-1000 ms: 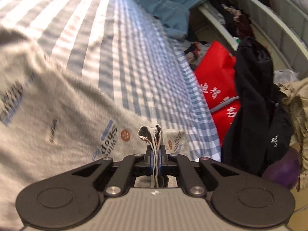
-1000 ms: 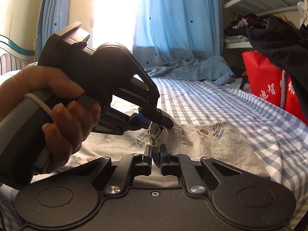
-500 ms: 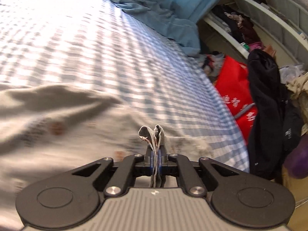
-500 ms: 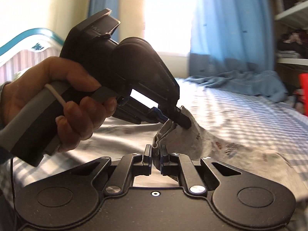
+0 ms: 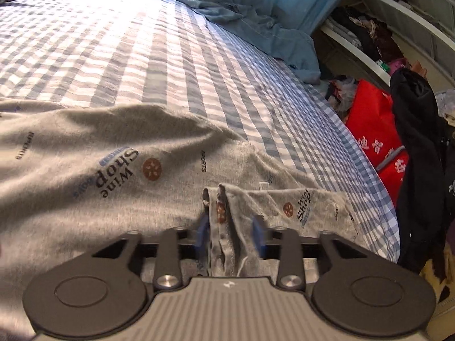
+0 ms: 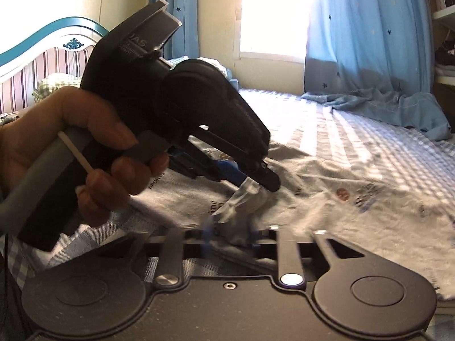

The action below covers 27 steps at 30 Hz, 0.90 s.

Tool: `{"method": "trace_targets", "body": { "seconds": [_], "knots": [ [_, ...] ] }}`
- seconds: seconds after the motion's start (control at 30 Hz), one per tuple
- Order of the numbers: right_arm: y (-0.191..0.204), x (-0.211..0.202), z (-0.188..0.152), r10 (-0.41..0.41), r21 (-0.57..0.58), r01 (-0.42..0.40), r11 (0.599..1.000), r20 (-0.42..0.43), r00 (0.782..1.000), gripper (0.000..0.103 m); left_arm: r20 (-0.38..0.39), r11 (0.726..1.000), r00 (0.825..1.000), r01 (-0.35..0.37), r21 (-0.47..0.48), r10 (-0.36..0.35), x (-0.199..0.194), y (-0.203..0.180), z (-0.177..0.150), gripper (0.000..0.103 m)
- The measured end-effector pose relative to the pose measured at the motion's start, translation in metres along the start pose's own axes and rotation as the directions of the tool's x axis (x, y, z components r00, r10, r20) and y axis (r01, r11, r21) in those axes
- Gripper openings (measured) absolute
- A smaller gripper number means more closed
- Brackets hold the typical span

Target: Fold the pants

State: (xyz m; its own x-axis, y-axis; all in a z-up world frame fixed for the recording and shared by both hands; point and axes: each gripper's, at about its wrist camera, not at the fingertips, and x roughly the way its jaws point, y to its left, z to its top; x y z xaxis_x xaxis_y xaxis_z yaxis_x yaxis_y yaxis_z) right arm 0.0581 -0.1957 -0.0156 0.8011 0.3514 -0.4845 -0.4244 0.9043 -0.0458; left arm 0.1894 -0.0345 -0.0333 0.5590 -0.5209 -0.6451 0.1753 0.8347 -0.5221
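The grey printed pants (image 5: 119,176) lie spread across the blue-and-white checked bedsheet (image 5: 142,42), filling the lower left and centre of the left wrist view. The left gripper (image 5: 230,236) sits at the bottom centre of that frame; its jaws have just been opening and now stand apart, with a bunched fold of the pants' edge standing loose between the blue pads (image 5: 202,233), which no longer press on it. In the right wrist view the right gripper (image 6: 231,237), blurred at the lower centre, has likewise just been opening, its jaws parted around a crumpled ridge of the same cloth. A hand (image 6: 65,147) at the left of that frame holds the left gripper, whose tips rest just above the ridge.
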Motion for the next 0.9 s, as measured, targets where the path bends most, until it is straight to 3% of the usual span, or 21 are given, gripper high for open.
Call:
{"method": "trace_targets", "body": {
  "seconds": [0.03, 0.1, 0.17, 0.27, 0.37, 0.43, 0.6, 0.67, 0.7, 0.77, 0.83, 0.9],
  "knots": [
    [-0.004, -0.006, -0.001, -0.014, -0.009, 0.014, 1.000, 0.015, 1.000, 0.057, 0.027, 1.000, 0.999, -0.022, 0.006, 0.022, -0.006, -0.002, -0.001, 0.068],
    [-0.015, -0.022, -0.004, -0.060, -0.028, 0.062, 0.998, 0.060, 0.996, 0.078, 0.102, 0.993, 0.990, -0.107, 0.055, 0.101, -0.017, -0.014, -0.003, 0.081],
    [-0.032, -0.038, -0.007, -0.159, -0.045, 0.164, 0.985, 0.096, 0.983, 0.091, 0.172, 0.974, 0.970, -0.193, 0.121, 0.171, -0.020, -0.029, -0.006, 0.088],
    [-0.065, -0.053, -0.010, -0.341, -0.069, 0.353, 0.933, 0.142, 0.929, 0.102, 0.229, 0.945, 0.946, -0.274, 0.179, 0.230, -0.013, -0.049, -0.011, 0.094],
    [-0.106, -0.050, -0.009, -0.477, -0.074, 0.488, 0.870, 0.126, 0.870, 0.102, 0.246, 0.907, 0.916, -0.369, 0.203, 0.318, 0.003, -0.064, -0.020, 0.096],
    [-0.134, -0.039, -0.007, -0.518, -0.065, 0.527, 0.847, 0.119, 0.847, 0.102, 0.245, 0.892, 0.904, -0.401, 0.210, 0.349, 0.013, -0.069, -0.025, 0.096],
    [-0.177, -0.001, 0.000, -0.531, -0.091, 0.537, 0.839, 0.081, 0.844, 0.102, 0.229, 0.868, 0.878, -0.463, 0.182, 0.420, 0.027, -0.060, -0.034, 0.099],
    [-0.189, 0.019, 0.001, -0.523, -0.141, 0.525, 0.839, 0.053, 0.851, 0.102, 0.242, 0.865, 0.874, -0.468, 0.182, 0.422, 0.028, -0.054, -0.036, 0.103],
    [-0.195, 0.029, -0.002, -0.537, -0.163, 0.534, 0.830, 0.030, 0.843, 0.102, 0.248, 0.866, 0.874, -0.465, 0.182, 0.417, 0.027, -0.051, -0.038, 0.103],
    [-0.208, 0.044, -0.007, -0.587, -0.187, 0.570, 0.800, -0.043, 0.809, 0.102, 0.250, 0.882, 0.886, -0.439, 0.172, 0.392, 0.026, -0.042, -0.037, 0.103],
    [-0.221, 0.038, -0.006, -0.593, -0.126, 0.584, 0.802, -0.052, 0.803, 0.102, 0.252, 0.888, 0.888, -0.430, 0.164, 0.383, 0.025, -0.040, -0.037, 0.103],
    [-0.229, 0.038, -0.012, -0.655, -0.160, 0.641, 0.751, -0.055, 0.754, 0.102, 0.255, 0.882, 0.885, -0.439, 0.173, 0.390, 0.026, -0.041, -0.038, 0.103]
  ]
}}
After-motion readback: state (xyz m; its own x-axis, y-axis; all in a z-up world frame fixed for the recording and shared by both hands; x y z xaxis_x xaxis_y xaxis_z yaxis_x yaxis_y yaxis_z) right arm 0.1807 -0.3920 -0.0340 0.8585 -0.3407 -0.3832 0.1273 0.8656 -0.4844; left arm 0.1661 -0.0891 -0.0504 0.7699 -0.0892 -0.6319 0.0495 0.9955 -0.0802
